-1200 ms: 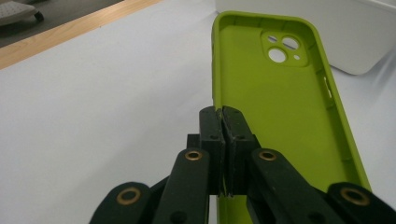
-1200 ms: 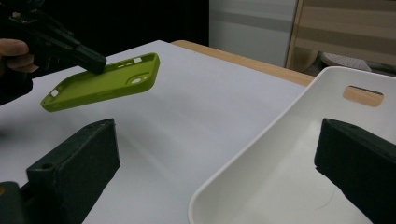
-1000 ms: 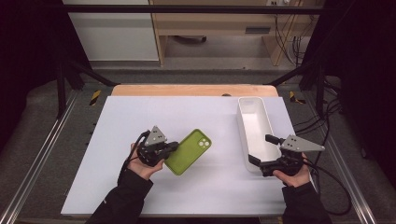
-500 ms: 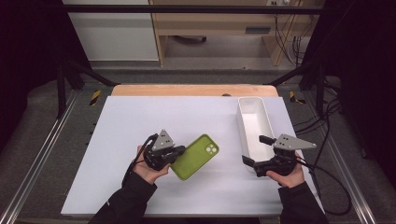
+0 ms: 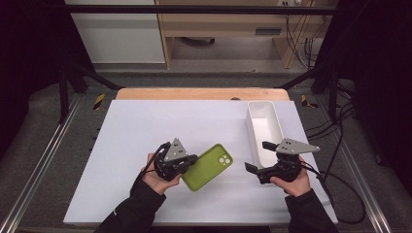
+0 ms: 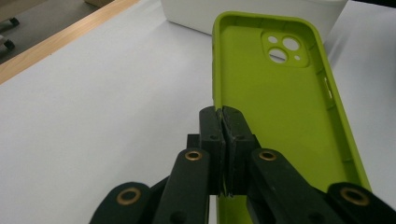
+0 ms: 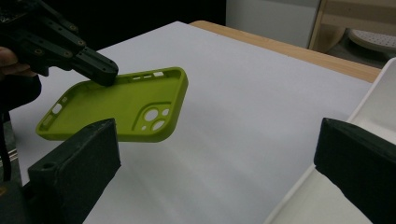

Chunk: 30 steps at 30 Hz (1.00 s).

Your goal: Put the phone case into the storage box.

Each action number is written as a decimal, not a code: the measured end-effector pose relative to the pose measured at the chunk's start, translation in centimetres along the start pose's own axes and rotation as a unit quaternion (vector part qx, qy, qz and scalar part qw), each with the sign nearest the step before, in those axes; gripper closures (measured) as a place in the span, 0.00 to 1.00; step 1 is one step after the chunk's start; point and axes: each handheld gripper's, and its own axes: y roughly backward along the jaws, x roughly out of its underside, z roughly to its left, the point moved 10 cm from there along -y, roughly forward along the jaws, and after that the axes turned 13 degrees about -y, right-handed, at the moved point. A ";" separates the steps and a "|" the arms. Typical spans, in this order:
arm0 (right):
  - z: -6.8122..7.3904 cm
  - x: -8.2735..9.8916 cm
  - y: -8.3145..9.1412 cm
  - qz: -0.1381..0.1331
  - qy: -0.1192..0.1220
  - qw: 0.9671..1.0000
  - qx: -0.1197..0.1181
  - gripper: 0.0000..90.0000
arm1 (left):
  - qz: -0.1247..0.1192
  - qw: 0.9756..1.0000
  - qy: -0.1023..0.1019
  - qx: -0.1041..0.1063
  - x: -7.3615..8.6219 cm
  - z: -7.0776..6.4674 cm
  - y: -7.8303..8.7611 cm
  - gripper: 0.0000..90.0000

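green phone case (image 5: 208, 166), rim clenched by left hand-held gripper (image 5: 187, 164), right hand-held gripper (image 5: 257, 158) wide open

The left gripper (image 5: 187, 165) has its jaws pinched together, while the right gripper (image 5: 256, 156) holds its jaws wide apart.

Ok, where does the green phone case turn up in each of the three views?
High view: the green phone case lies low and centre, its edge pinched by the left gripper.
Left gripper view: the case rises right of centre, open side showing, above the shut jaws.
Right gripper view: the case hangs tilted at left, off the table.
Shared landmark: the white tray.
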 end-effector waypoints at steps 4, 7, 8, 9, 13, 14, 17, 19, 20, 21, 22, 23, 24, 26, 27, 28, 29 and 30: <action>0.3 -0.1 -0.4 0.005 -0.001 1.000 -0.002 0.01 | -0.001 1.000 -0.004 -0.002 -0.1 -0.1 0.0 0.98; 0.5 -0.1 -0.7 0.011 0.000 1.000 -0.004 0.01 | -0.002 1.000 -0.006 -0.002 -0.2 -0.2 0.1 0.98; 0.6 -0.1 -0.9 0.012 0.002 1.000 -0.005 0.01 | -0.003 1.000 -0.007 -0.002 -0.3 -0.2 0.1 0.98; 0.7 -0.1 -1.0 0.015 0.003 1.000 -0.006 0.01 | -0.003 1.000 -0.008 -0.002 -0.3 -0.2 0.1 0.98; 1.0 -0.1 -1.5 0.023 0.005 1.000 -0.008 0.01 | -0.004 1.000 -0.014 -0.002 -0.5 -0.4 0.1 0.98; 1.2 -0.1 -1.7 0.023 0.005 1.000 -0.010 0.01 | -0.004 1.000 -0.015 -0.002 -0.5 -0.5 0.1 0.98; 1.5 -0.3 -2.0 0.024 0.004 1.000 -0.017 0.01 | -0.003 1.000 -0.019 -0.002 -0.5 -0.5 0.0 0.98; 1.7 -0.4 -2.3 0.027 0.008 0.999 -0.015 0.01 | -0.003 1.000 -0.020 -0.003 -0.5 -0.5 0.0 0.98; 1.8 -0.5 -2.4 0.029 0.009 0.999 -0.016 0.01 | -0.003 1.000 -0.021 -0.003 -0.5 -0.5 0.1 0.98; 2.0 -0.5 -2.6 0.031 0.010 0.999 -0.017 0.01 | -0.003 1.000 -0.022 -0.003 -0.5 -0.5 0.1 0.98; 2.1 -0.6 -2.8 0.033 0.012 0.999 -0.018 0.01 | -0.003 1.000 -0.022 -0.004 -0.5 -0.4 0.1 0.98; 2.2 -0.6 -3.0 0.035 0.010 0.999 -0.019 0.01 | -0.003 1.000 -0.023 -0.004 -0.6 -0.4 0.1 0.98; 2.3 -0.6 -3.1 0.037 0.009 0.999 -0.020 0.01 | -0.004 1.000 -0.023 -0.005 -0.6 -0.4 0.1 0.98; 2.4 -0.7 -3.5 0.042 0.011 0.999 -0.018 0.02 | -0.004 1.000 -0.024 -0.004 -0.6 -0.5 0.1 0.98; 2.5 -0.7 -3.6 0.044 0.011 0.999 -0.019 0.02 | -0.003 1.000 -0.025 -0.005 -0.6 -0.5 0.1 0.98; 2.5 -0.7 -3.7 0.045 0.011 0.999 -0.020 0.02 | -0.002 1.000 -0.026 -0.005 -0.6 -0.4 0.2 0.98; 2.6 -0.8 -3.8 0.046 0.012 0.999 -0.019 0.02 | -0.002 1.000 -0.027 -0.006 -0.6 -0.4 0.2 0.98; 2.7 -0.9 -3.9 0.045 0.013 0.999 -0.019 0.02 | -0.001 1.000 -0.028 -0.006 -0.6 -0.4 0.1 0.98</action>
